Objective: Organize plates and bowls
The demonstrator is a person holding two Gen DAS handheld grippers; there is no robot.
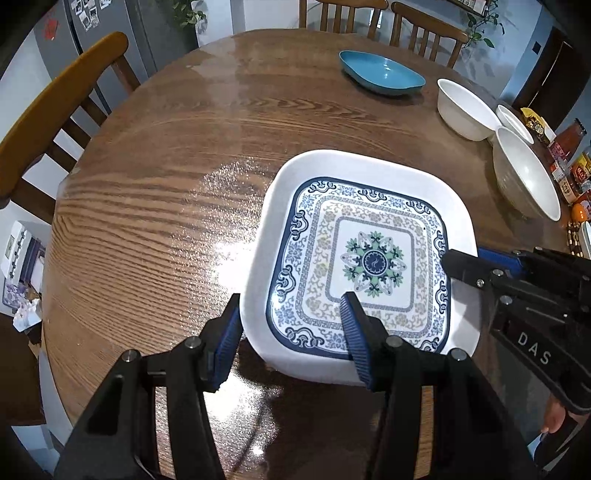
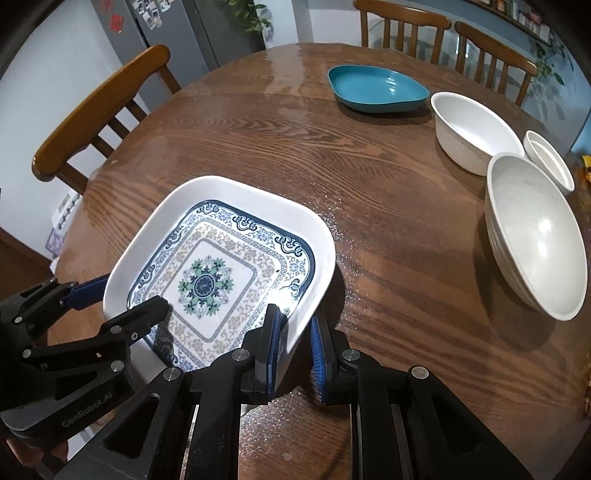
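Note:
A square white plate with a blue floral pattern (image 1: 373, 258) is tilted over the round wooden table (image 1: 166, 206). My left gripper (image 1: 291, 325) is open, its fingers straddling the plate's near-left rim without closing on it. My right gripper (image 2: 295, 347) is shut on the plate's near-right rim (image 2: 295, 325) and shows in the left wrist view (image 1: 480, 266). A teal plate (image 2: 376, 88) lies at the far side. Three white bowls stand at the right: a medium one (image 2: 472, 133), a small one (image 2: 550, 158) and a large one (image 2: 535, 236).
Wooden chairs stand at the left (image 2: 99, 114) and far side (image 2: 402, 22). Jars and packets (image 1: 569, 158) crowd the table's right edge. A grey fridge (image 2: 170, 40) stands at the far left.

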